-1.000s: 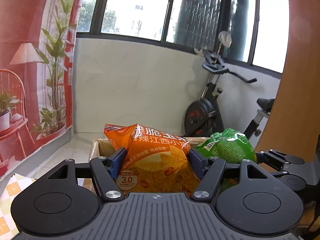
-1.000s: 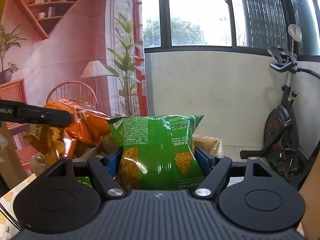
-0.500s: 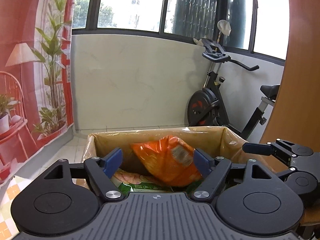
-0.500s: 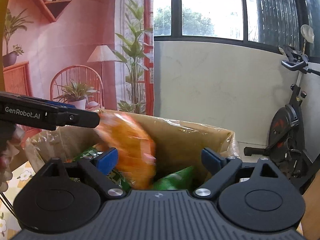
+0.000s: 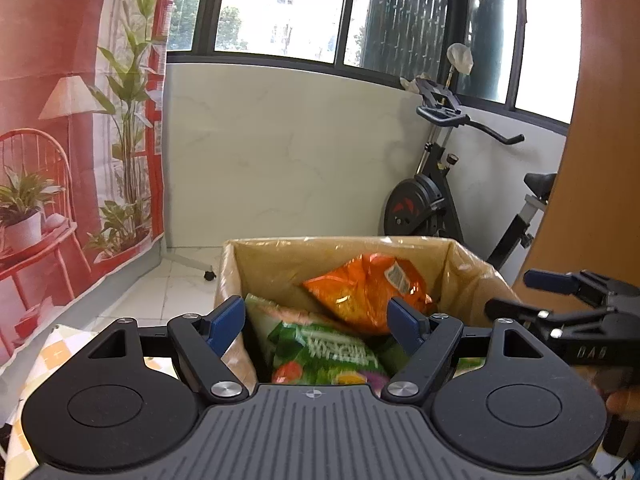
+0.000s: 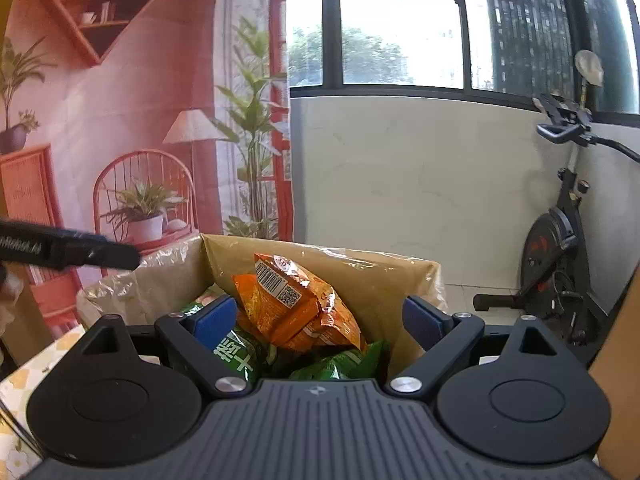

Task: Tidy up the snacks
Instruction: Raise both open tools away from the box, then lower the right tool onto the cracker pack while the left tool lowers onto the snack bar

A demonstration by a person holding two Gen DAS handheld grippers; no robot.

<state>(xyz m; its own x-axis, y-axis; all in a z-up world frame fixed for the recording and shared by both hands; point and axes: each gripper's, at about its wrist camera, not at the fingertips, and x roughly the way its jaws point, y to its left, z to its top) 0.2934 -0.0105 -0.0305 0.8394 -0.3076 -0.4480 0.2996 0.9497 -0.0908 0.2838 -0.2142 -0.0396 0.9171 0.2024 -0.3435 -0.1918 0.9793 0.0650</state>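
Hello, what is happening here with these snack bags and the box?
A person with a gripper in each hand is sorting snacks into a lined box. Both the left gripper and the right gripper are open and empty above it. An orange bag lies on top of green bags inside.

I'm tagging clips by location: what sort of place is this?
Probably an enclosed balcony or sunroom of a home, dressed for recording: an exercise bike stands by a low wall under wide windows, a printed living-room backdrop hangs on one side, and a lined cardboard box holds snack bags.
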